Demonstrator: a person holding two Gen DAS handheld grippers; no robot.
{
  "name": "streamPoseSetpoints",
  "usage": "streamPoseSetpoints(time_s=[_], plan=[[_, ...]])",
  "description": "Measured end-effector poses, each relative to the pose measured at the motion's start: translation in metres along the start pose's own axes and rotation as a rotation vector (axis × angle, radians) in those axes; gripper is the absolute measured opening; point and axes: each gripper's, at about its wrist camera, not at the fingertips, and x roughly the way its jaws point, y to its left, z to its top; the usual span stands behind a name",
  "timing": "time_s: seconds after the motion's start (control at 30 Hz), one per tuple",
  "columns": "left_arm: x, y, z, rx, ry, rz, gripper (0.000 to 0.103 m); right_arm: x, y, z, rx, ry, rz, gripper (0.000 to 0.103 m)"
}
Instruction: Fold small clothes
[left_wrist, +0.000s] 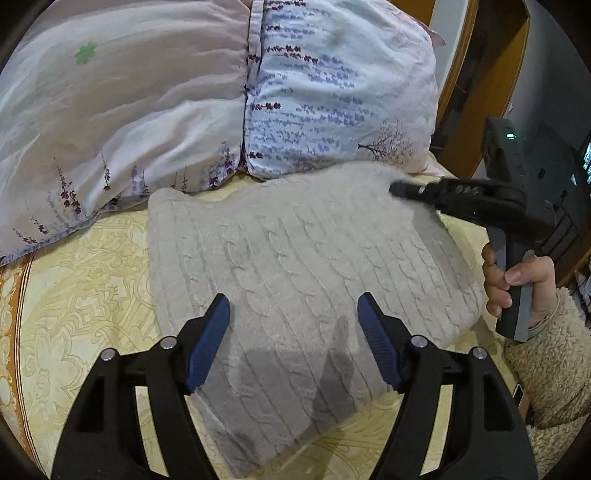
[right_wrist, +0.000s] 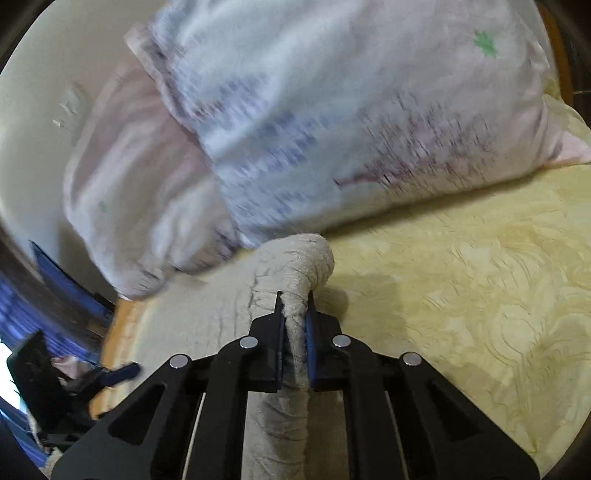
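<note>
Grey cable-knit sweater (left_wrist: 295, 280) lies partly folded on a yellow patterned bedspread (left_wrist: 85, 295), pillows (left_wrist: 147, 92) at twelve o'clock. Right gripper (right_wrist: 294, 314) is clamped on a bunched edge of the knit, probably to carry it over for the next fold, while left gripper (left_wrist: 293, 314) hovers spread wide, holding nothing. No readable writing or labels.

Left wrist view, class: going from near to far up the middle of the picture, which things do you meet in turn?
Left gripper, jaws open → grey cable-knit sweater lying on the yellow bedspread → floral pillows at the far end.
</note>
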Motion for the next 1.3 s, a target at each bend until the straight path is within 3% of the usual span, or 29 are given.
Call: streamPoseSetpoints(time_s=[0.1, 0.17, 0.27, 0.37, 0.47, 0.6, 0.73, 0.8, 1.0, 1.23, 1.3], plan=[[0.009, -0.002, -0.001, 0.01, 0.028, 0.028, 0.072, 0.026, -0.01, -0.01, 0.02, 0.097, -0.073, 0.01], [0.015, -0.004, -0.002, 0.018, 0.034, 0.047, 0.074, 0.025, -0.011, -0.011, 0.015, 0.097, -0.078, 0.012], [0.006, -0.004, -0.004, 0.007, 0.013, 0.038, 0.075, 0.007, -0.007, -0.01, 0.012, 0.073, -0.086, 0.026], [-0.011, 0.002, -0.01, -0.021, -0.022, 0.032, 0.075, -0.029, 0.003, -0.019, -0.048, 0.016, -0.048, 0.026], [-0.023, 0.009, -0.018, -0.042, -0.041, 0.095, 0.076, -0.058, 0.024, -0.04, -0.155, -0.025, 0.034, 0.026], [-0.023, 0.023, -0.028, -0.093, -0.024, 0.11, 0.079, -0.064, 0.051, -0.068, -0.299, 0.023, 0.07, 0.026], [-0.015, 0.028, -0.035, -0.091, 0.009, 0.162, 0.079, -0.051, 0.064, -0.082, -0.389, 0.07, -0.012, 0.026], [-0.01, 0.029, -0.037, -0.094, 0.026, 0.163, 0.079, -0.039, 0.056, -0.084, -0.382, 0.105, -0.068, 0.026], [0.009, 0.032, -0.044, -0.123, 0.087, 0.16, 0.08, -0.029, 0.041, -0.085, -0.333, 0.134, -0.125, 0.027], [0.005, 0.031, -0.047, -0.142, 0.079, 0.203, 0.085, -0.03, 0.052, -0.09, -0.342, 0.092, -0.209, 0.028], [-0.002, 0.026, -0.05, -0.118, 0.059, 0.261, 0.087, -0.036, 0.055, -0.092, -0.326, 0.061, -0.211, 0.037]])
